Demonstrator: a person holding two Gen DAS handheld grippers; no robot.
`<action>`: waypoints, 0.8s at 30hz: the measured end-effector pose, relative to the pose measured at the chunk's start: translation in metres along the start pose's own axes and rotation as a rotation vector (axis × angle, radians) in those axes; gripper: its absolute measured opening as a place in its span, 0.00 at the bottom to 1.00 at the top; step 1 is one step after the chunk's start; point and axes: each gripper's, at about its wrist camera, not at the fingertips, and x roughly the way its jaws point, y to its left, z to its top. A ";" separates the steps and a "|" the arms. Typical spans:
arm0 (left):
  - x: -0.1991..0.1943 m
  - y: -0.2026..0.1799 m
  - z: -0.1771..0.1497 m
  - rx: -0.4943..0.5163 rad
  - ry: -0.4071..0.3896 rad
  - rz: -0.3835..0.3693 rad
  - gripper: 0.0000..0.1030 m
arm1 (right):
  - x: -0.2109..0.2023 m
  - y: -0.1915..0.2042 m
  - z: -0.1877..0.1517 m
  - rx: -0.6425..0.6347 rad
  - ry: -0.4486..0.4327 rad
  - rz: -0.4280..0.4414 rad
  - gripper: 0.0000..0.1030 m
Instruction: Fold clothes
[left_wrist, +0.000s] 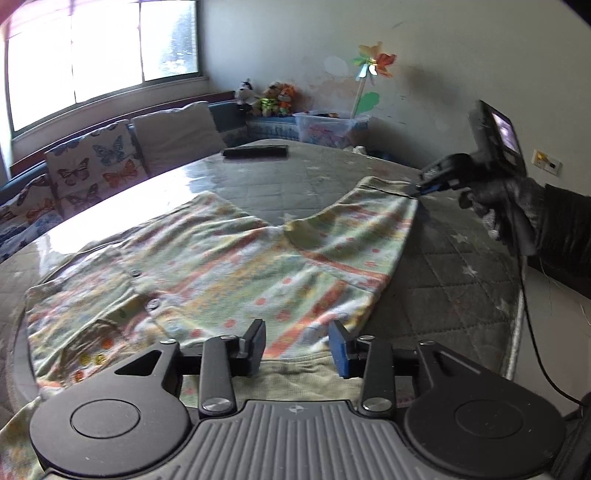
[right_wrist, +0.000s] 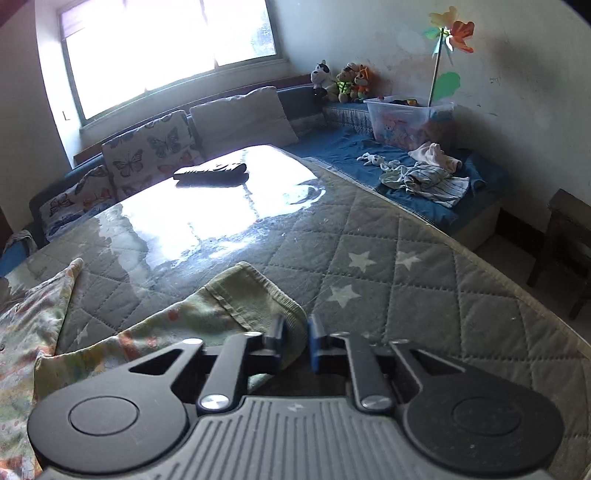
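Butterfly-print cushions (left_wrist: 92, 162): against the window wall, far left. Patterned garment (left_wrist: 221, 273): spread flat on the quilted grey star-print table cover (left_wrist: 461, 280), snap buttons visible. Left gripper (left_wrist: 297, 345): jaws parted wide over the garment's near hem, gripping nothing. Dark flat item (right_wrist: 210, 172): far end of table, possibly a remote. Right gripper (right_wrist: 295, 338): jaws narrow, pinching the garment's ribbed cuff (right_wrist: 258, 295), gloved hand (left_wrist: 513, 206) behind it. Toy bin (right_wrist: 406, 118): far right, by wall.
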 end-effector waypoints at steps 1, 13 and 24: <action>0.000 0.004 -0.001 -0.011 0.005 0.018 0.41 | -0.001 0.000 0.002 0.007 -0.005 0.003 0.07; -0.009 0.038 -0.021 -0.141 0.026 0.123 0.46 | -0.068 0.077 0.044 -0.099 -0.115 0.298 0.06; -0.034 0.051 -0.038 -0.212 0.003 0.181 0.46 | -0.096 0.227 0.010 -0.383 -0.047 0.680 0.06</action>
